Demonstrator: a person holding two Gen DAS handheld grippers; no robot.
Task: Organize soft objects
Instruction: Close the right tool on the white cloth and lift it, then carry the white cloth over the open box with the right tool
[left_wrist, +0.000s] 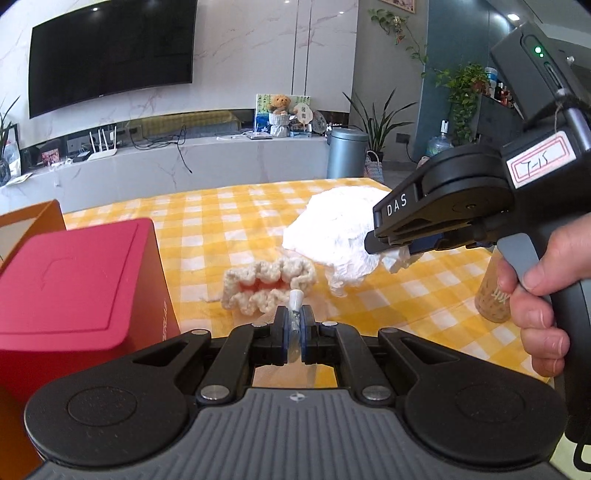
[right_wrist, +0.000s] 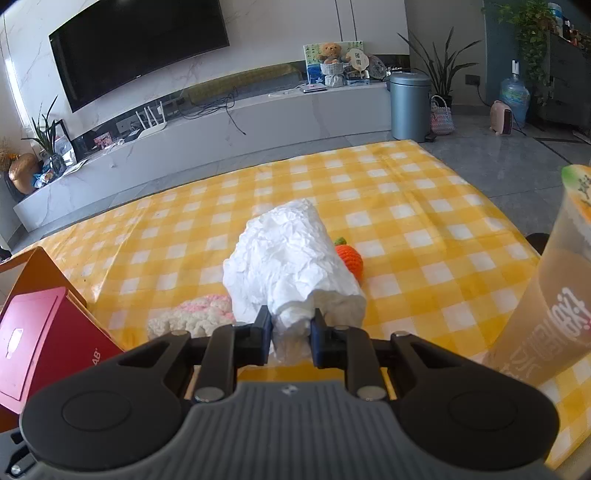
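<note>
right gripper (right_wrist: 290, 328) clamped on crumpled white tissue (right_wrist: 291, 258) above yellow checked tablecloth (right_wrist: 406, 229), left gripper (left_wrist: 294, 321) pinched narrow on a small white tab (left_wrist: 296, 297), cream crochet piece (left_wrist: 267, 286) lying beside red box (left_wrist: 74, 288)

I saw my yellow-and-white checked tablecloth (right_wrist: 406, 221), a crumpled white tissue wad (right_wrist: 291, 258), a cream-and-pink crocheted piece (left_wrist: 267, 282), an orange knitted carrot (right_wrist: 350, 258) and a red box (left_wrist: 74, 288).
</note>
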